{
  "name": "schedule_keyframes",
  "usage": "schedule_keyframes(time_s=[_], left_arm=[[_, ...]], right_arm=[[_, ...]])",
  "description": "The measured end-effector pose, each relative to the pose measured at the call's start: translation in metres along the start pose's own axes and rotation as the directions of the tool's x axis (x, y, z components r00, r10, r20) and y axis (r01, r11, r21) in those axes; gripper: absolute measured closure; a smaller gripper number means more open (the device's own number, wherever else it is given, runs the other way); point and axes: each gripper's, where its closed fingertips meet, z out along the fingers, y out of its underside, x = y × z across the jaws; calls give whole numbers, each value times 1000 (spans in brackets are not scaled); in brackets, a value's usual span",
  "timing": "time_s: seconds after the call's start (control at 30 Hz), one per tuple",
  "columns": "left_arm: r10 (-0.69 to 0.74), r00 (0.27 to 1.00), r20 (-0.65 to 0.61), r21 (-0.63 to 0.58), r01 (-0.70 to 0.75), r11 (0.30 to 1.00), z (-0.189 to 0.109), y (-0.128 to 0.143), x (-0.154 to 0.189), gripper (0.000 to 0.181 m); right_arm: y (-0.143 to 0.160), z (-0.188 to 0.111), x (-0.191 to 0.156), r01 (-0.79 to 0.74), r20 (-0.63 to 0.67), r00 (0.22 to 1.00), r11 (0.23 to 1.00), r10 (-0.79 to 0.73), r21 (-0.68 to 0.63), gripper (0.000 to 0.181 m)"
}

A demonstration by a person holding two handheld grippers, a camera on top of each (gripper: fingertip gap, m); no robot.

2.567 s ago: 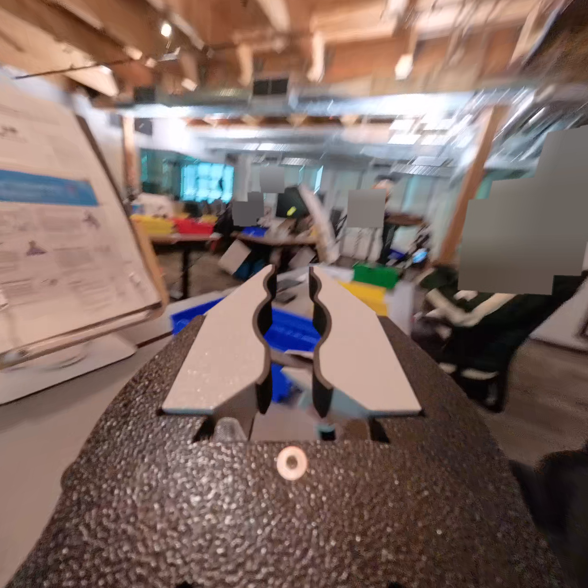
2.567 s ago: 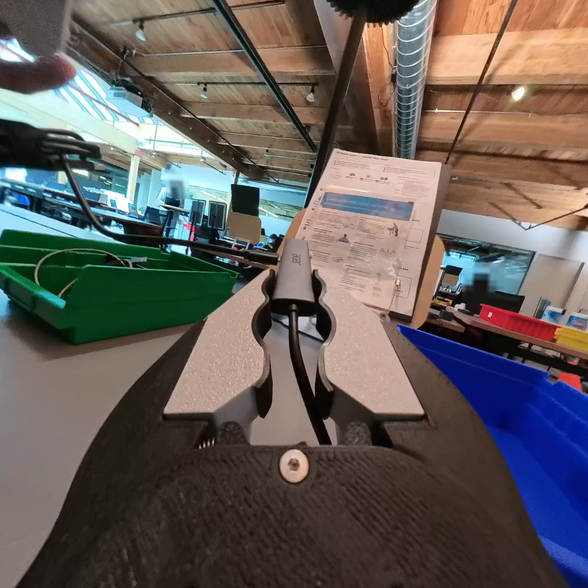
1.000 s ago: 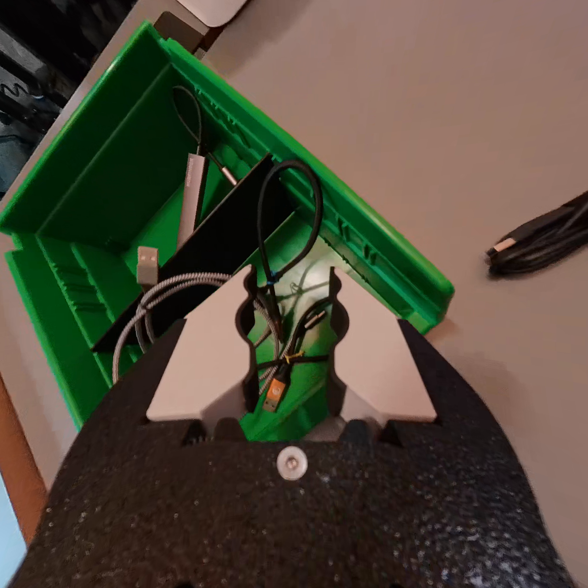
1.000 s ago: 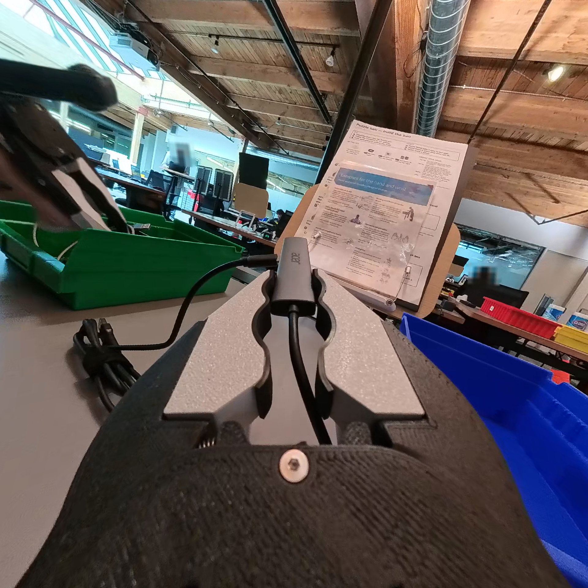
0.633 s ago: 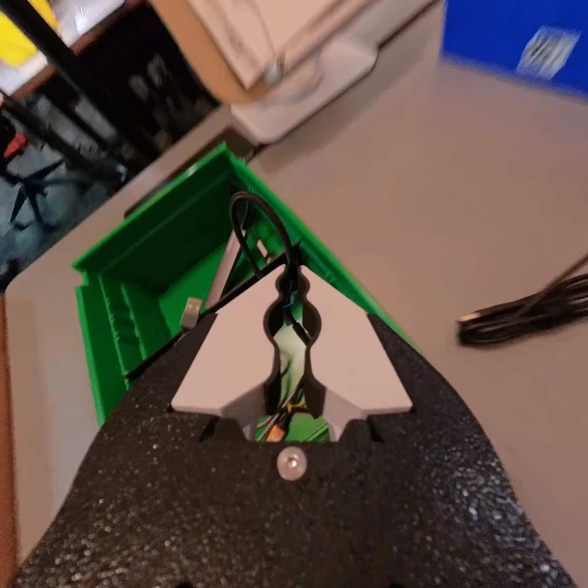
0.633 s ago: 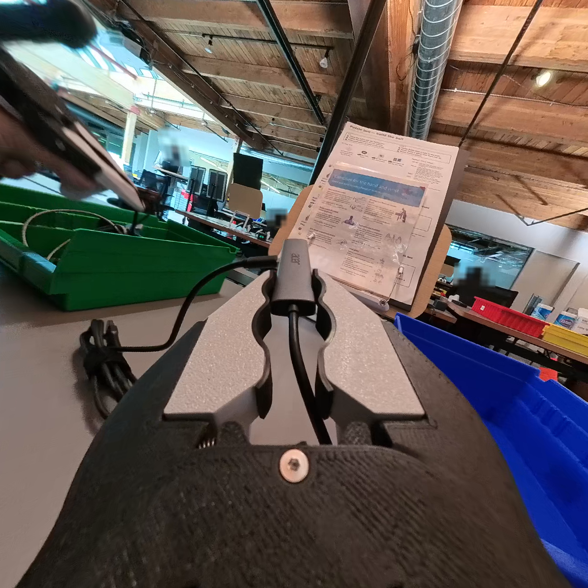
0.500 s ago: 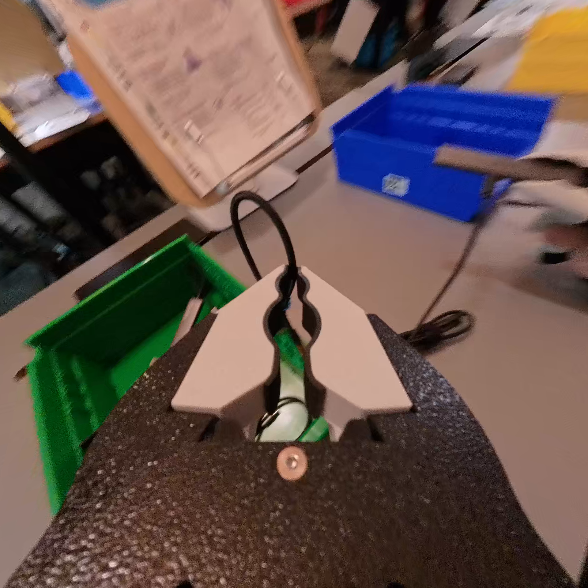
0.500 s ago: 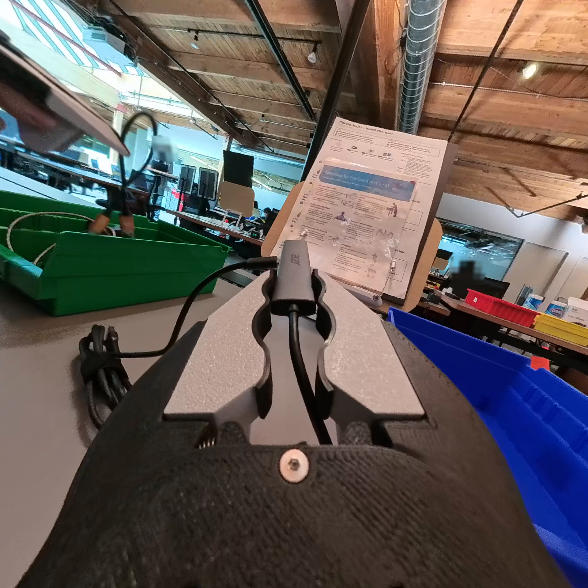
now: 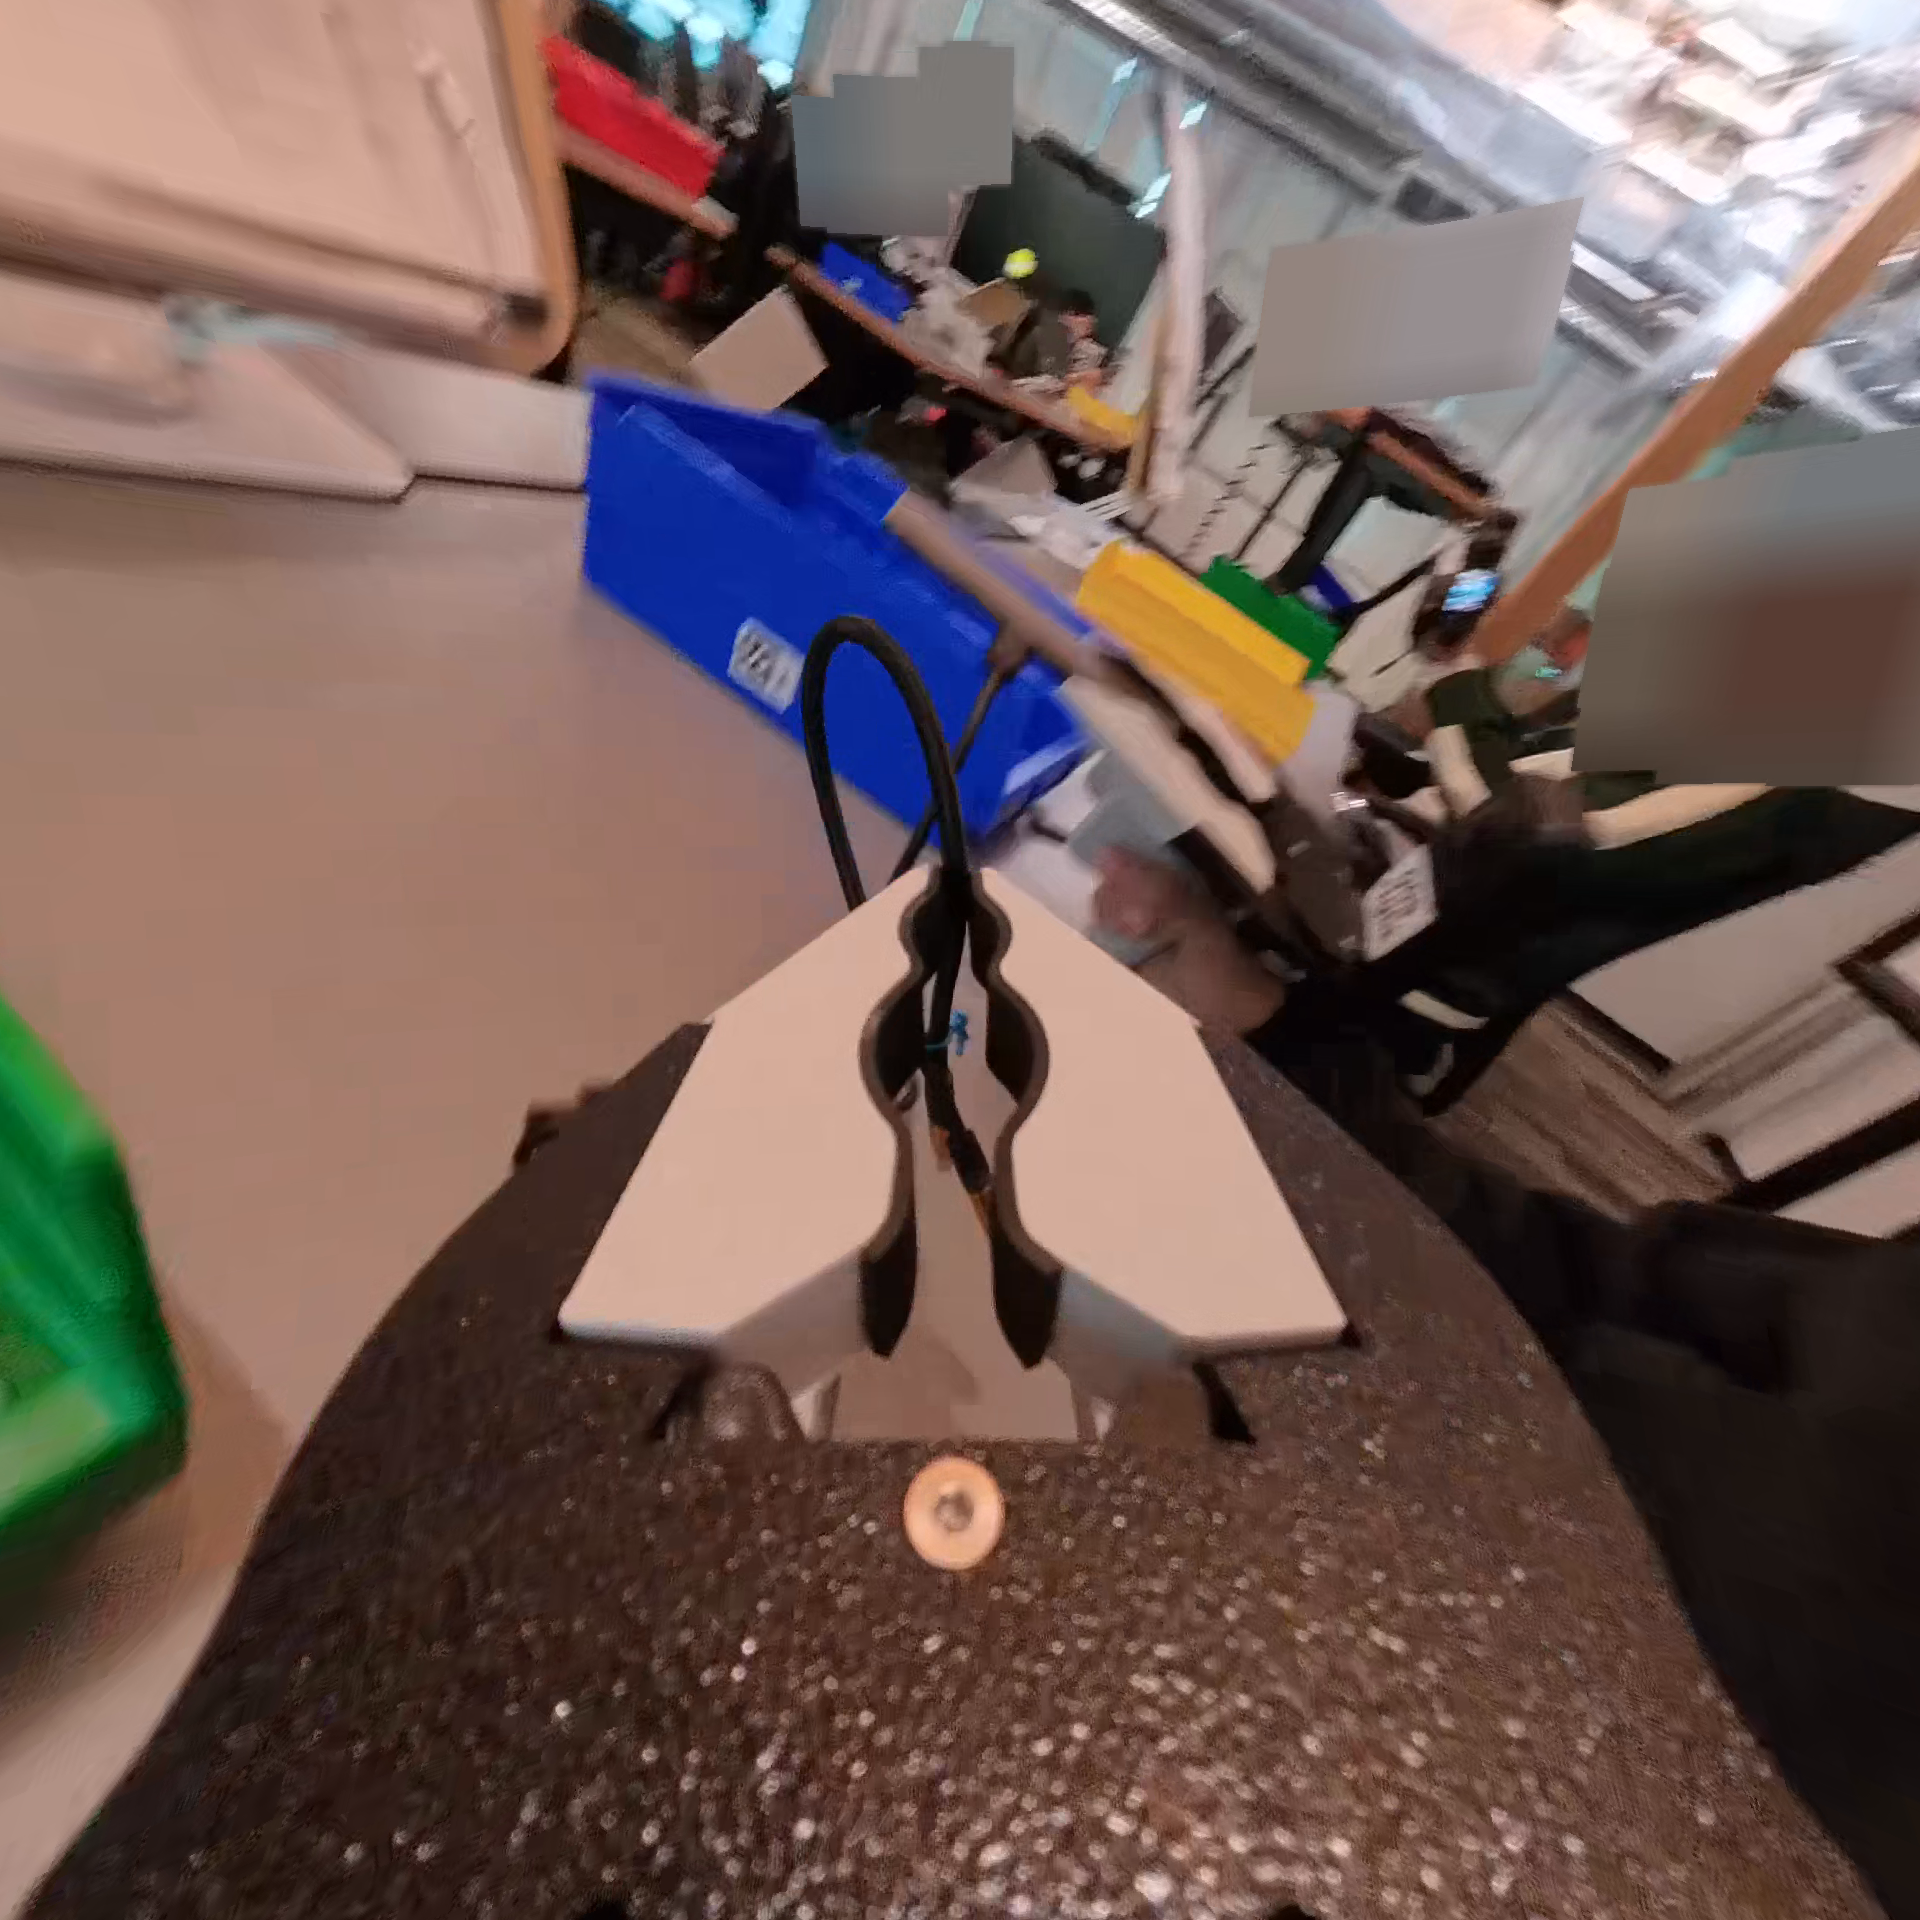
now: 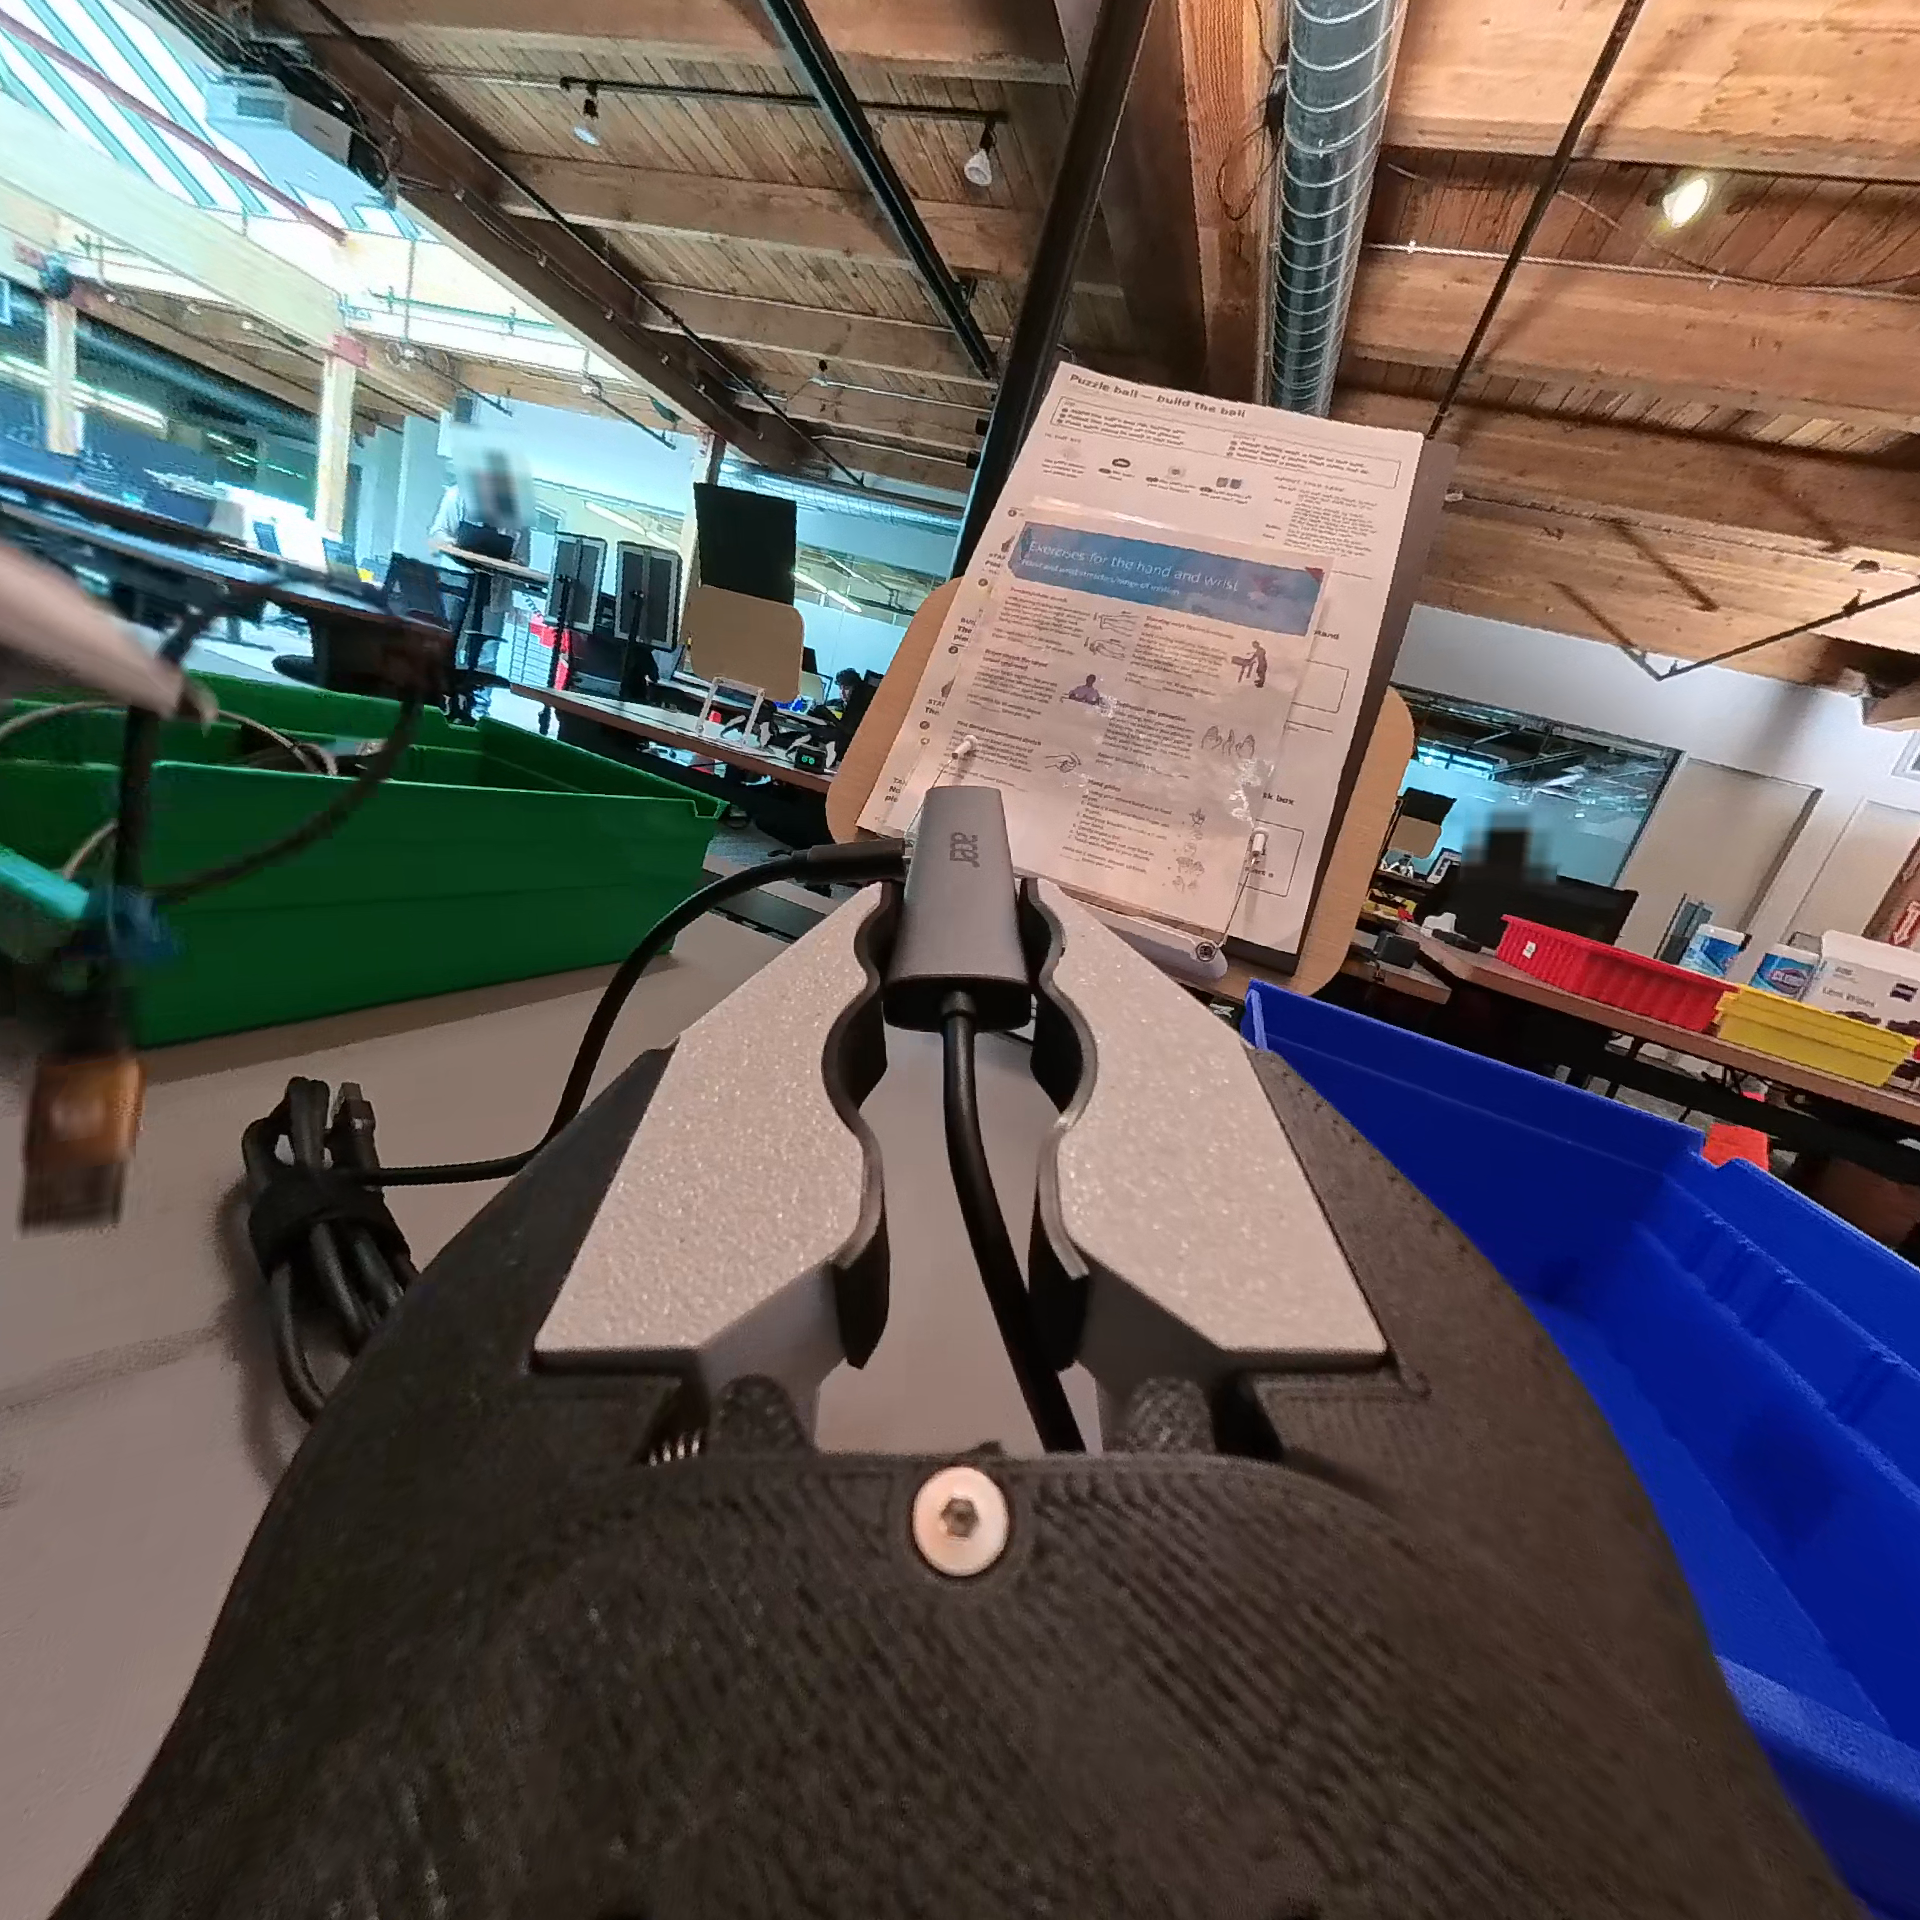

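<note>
My left gripper [image 9: 951, 883] is shut on a short black cable [image 9: 883, 727], whose loop stands up above the fingertips. In the right wrist view the same cable hangs from the left gripper [image 10: 94, 655] at the left edge, with an orange USB plug [image 10: 78, 1132] dangling over the table. My right gripper [image 10: 956, 904] is shut on a grey adapter [image 10: 961, 883] and holds it above the table. A long black cable [image 10: 623, 997] runs from the adapter's side down to a tied bundle [image 10: 312, 1205] on the table.
A green bin [image 10: 436, 862] with more cables stands at the left and shows at the left edge of the left wrist view [image 9: 62, 1299]. A blue bin [image 10: 1714, 1351] is at the right, also in the left wrist view [image 9: 727, 540]. A paper stand [image 10: 1153, 675] stands behind. There is about 15 centimetres between the tips of the two grippers.
My left gripper went down into the green bin, shut on the short black cable, lifted it out and swung towards the blue bin. The right gripper kept holding the adapter, nearly still.
</note>
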Motion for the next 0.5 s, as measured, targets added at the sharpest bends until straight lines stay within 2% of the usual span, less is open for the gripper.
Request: schedule_keyframes(time_s=[0.1,0.13,0.2,0.3,0.37,0.4,0.43,0.5], left_arm=[[39,986,160,-75,-27,997,-10,41,-31,180],[70,977,199,-88,-53,995,-16,47,-37,180],[122,957,263,-150,-85,985,-31,58,-46,167],[279,907,314,-373,-153,915,-56,79,-54,148],[469,829,304,-543,-254,801,-75,87,-60,135],[569,783,253,-616,-323,719,-82,89,-58,138],[661,727,184,-660,-407,631,-84,88,-55,139],[785,619,-17,-670,-590,451,-77,91,-37,144]], right_arm=[[0,0,-1,-3,3,1000,1000,3,1,160],[0,0,-1,-4,4,1000,1000,4,1,160],[0,0,-1,-5,6,1000,1000,5,2,160],[-1,0,-1,-5,8,1000,1000,5,4,160],[-1,0,-1,-5,9,1000,1000,5,4,160],[0,0,-1,-5,10,1000,1000,5,4,160],[0,0,-1,-5,9,1000,1000,5,4,160],[0,0,-1,-7,11,1000,1000,7,3,160]])
